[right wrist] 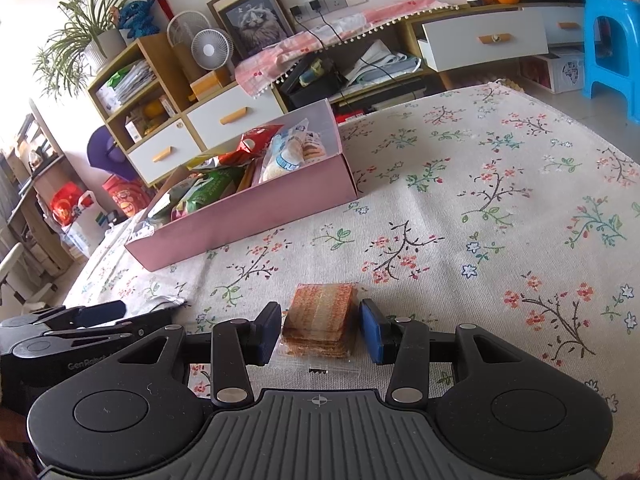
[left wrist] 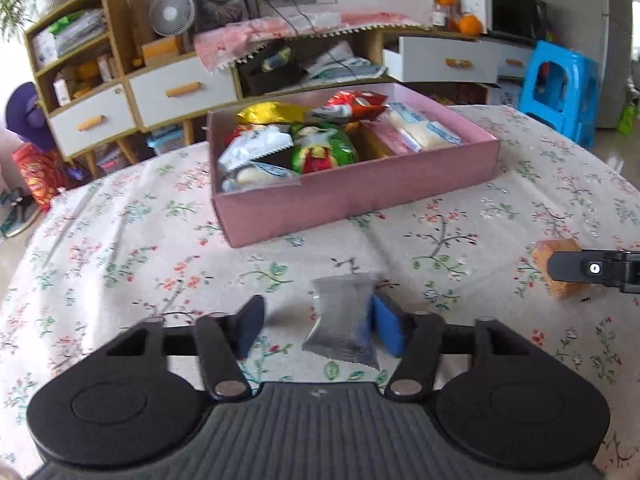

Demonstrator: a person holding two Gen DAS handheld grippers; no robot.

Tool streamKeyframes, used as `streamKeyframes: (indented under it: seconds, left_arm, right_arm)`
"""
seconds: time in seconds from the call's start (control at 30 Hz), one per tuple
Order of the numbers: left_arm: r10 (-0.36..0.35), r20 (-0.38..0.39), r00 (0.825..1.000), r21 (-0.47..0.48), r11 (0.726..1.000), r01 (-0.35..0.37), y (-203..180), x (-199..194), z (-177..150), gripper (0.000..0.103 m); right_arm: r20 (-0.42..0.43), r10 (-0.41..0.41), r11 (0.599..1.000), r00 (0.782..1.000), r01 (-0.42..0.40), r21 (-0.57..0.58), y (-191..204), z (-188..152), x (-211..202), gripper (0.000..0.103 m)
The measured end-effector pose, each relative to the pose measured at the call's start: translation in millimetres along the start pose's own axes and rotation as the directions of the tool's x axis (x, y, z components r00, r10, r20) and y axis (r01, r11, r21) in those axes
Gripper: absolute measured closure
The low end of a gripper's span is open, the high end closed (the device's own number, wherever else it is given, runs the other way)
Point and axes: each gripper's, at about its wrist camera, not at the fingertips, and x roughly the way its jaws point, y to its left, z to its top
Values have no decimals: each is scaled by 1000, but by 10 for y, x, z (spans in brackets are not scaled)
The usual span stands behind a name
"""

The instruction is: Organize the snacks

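Left tool (left wrist: 318,330): jaws partly spread around a silver packet (left wrist: 343,320); right pad touches it, left pad stands clear.
Right tool (right wrist: 320,330): narrow, straddling an orange wafer pack (right wrist: 320,320), gaps either side.
Pink box (left wrist: 360,196): full of snacks, at twelve o'clock on the counter (left wrist: 120,248).

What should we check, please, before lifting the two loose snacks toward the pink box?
1. Silver packet between left gripper pads: ok, but only one pad touches it.
2. Left grip closed firmly: not ok, gap remains.
3. Orange cracker pack centred in right gripper: ok.
4. Right pads pressing the pack: not ok, small gaps on both sides.
5. Room left in pink box: cannot tell, it looks crowded.
6. Tablecloth path to the box clear: ok.
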Motion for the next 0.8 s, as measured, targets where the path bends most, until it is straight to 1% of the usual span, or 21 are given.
streamKeyframes:
  seconds: [0.03, 0.1, 0.23, 0.53, 0.8]
  left_arm:
    - [-18, 1, 1000, 1, 1000, 18, -5, -4, 0, 67]
    - [-33, 2, 999, -8, 999, 33, -19, -18, -7, 75]
    - [-13, 2, 1000, -35, 999, 13, -43, -28, -9, 76]
    - [0, 24, 1000, -101, 995, 2, -44, -175, 6, 77]
    - [-27, 14, 1000, -138, 990, 28, -150, -202, 22, 77]
  right_arm:
    - [0, 0, 1000, 1000, 0, 0, 0, 0, 0, 60]
    - [0, 0, 1000, 1000, 0, -1, 1, 1, 0, 61]
    - [1, 0, 1000, 1000, 0, 7, -7, -1, 2, 61]
    - [2, 6, 1000, 1000, -6, 20, -6, 1, 4, 63]
    - [-1, 12, 1000, 1000, -12, 21, 11, -5, 9, 63]
